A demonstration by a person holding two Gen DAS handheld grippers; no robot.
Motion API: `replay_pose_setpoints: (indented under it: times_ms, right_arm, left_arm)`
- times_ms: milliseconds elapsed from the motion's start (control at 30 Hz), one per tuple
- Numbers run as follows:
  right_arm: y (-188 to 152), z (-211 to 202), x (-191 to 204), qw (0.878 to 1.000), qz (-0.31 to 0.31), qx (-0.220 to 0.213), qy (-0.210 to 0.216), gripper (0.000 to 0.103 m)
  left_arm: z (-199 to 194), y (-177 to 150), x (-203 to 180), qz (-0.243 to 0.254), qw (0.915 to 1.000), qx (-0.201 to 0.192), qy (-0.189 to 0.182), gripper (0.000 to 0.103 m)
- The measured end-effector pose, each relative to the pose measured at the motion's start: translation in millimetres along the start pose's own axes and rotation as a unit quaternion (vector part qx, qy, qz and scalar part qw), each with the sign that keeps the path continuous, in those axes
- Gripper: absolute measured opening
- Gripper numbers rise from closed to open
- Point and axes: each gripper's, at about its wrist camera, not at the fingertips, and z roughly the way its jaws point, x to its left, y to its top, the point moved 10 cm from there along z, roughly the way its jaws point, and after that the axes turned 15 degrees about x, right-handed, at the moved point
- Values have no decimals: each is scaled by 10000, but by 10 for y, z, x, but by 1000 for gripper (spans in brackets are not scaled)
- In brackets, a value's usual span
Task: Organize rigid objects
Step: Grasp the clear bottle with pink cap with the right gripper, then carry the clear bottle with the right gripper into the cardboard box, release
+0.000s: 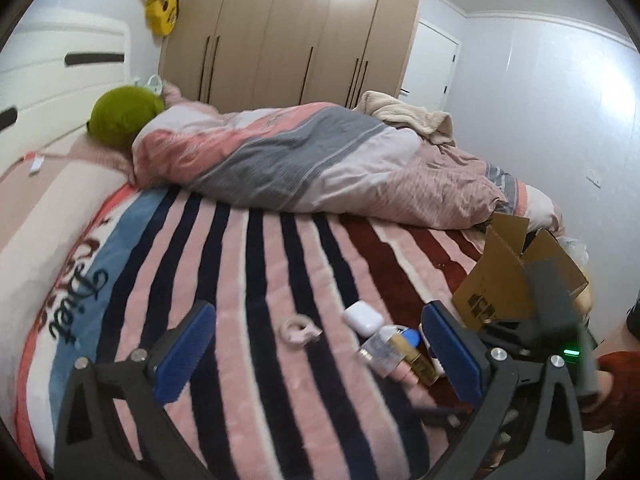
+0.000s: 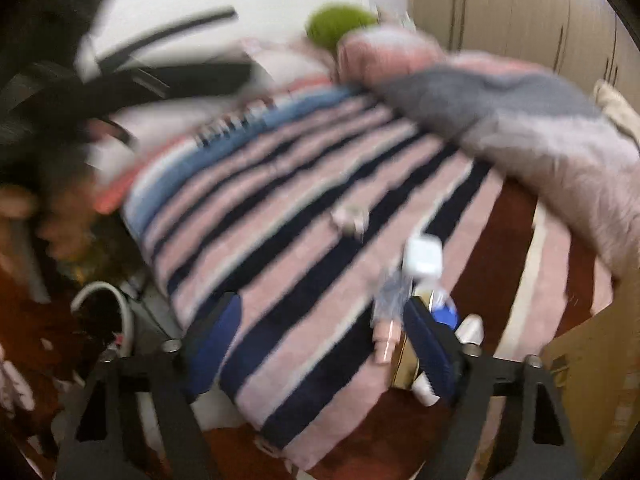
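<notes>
Small rigid items lie on the striped blanket (image 1: 256, 280): a white earbud case (image 1: 362, 317), a pink tape dispenser (image 1: 298, 330), a clear bottle with a pink cap (image 1: 386, 354), a gold bottle (image 1: 412, 356) and a blue-capped item (image 1: 410, 336). An open cardboard box (image 1: 504, 280) stands to their right. My left gripper (image 1: 316, 352) is open and empty above the blanket, the pile near its right finger. My right gripper (image 2: 320, 344) is open and empty; the blurred earbud case (image 2: 422, 258) and the bottles (image 2: 390, 320) lie by its right finger.
A rumpled quilt (image 1: 320, 164) covers the far half of the bed, with a green plush (image 1: 120, 116) at the headboard. A wardrobe (image 1: 288, 28) stands behind. The right gripper's body (image 1: 560, 320) shows beside the box. The bed edge (image 2: 192, 320) drops to clutter on the left.
</notes>
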Motion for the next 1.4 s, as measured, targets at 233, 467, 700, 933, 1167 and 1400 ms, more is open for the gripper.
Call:
replay_pose_setpoints:
  times_ms: [233,467,700,933,1167,1400]
  right_arm:
    - [-21,538,-351,9975,489,480,-199,59]
    - [56,590,-275,9973,413,549,-271,59]
    - [92,755,-234,9967,468,644,-172,36]
    - [60,689,-175,9978,348,561,-75,28]
    - [201,88,35,9999,49,-109,64,28]
    - [309,-642,129,9970,-229,-732,-85,28]
  left_arm:
    - [68,-165,231,-114,9999,30,29,102]
    - [114,-207,317,-210,9998,31,23,102]
    - [119,-204,311,-205,9998,36,39,102]
    - [151,-209,279,-156,9998,105,-53,102]
    - [217,-148,-45,-29,9955,299,-894,102]
    - [252,102,-677,283,9829,343,-1789,91]
